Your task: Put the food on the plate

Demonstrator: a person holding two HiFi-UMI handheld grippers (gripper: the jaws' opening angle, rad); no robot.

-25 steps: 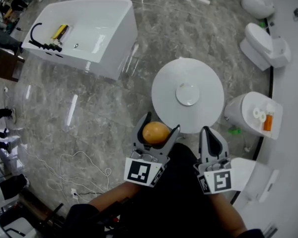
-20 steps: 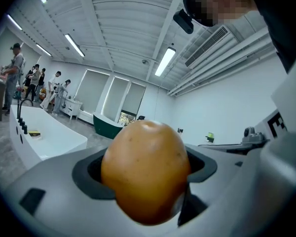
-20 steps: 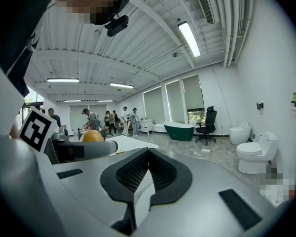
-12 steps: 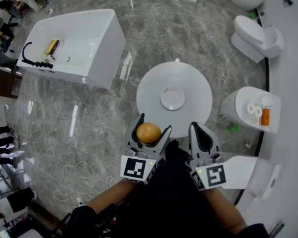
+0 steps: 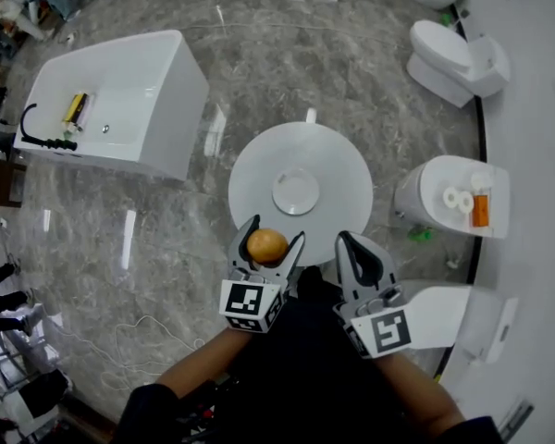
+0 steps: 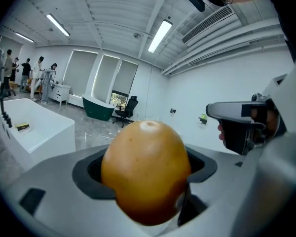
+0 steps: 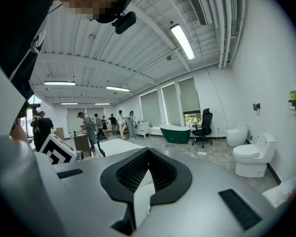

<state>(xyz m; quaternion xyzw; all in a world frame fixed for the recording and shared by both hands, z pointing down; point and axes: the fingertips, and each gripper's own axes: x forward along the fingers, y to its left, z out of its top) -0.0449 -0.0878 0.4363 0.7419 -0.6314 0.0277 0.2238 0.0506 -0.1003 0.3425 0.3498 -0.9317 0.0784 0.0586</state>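
Note:
An orange-yellow round fruit (image 5: 266,245) sits between the jaws of my left gripper (image 5: 274,233), which is shut on it just short of the near rim of a round white table (image 5: 342,169). A small white plate (image 5: 296,191) lies at the table's middle, with nothing on it. The fruit (image 6: 145,169) fills the left gripper view, pinched by the dark pads. To its right, my right gripper (image 5: 345,240) is shut with nothing in it, level with the left one. In the right gripper view the right gripper (image 7: 147,174) shows its pads meeting.
A white bathtub (image 5: 111,100) stands at the far left. White toilets (image 5: 453,49) line the right wall, and a nearer one (image 5: 449,197) carries paper rolls and an orange bottle. Cables (image 5: 157,326) trail over the grey marble floor at my left. People stand far off.
The table and plate have come nearer to both grippers and shifted left in the head view. The left gripper keeps hold of the fruit; the right stays shut.

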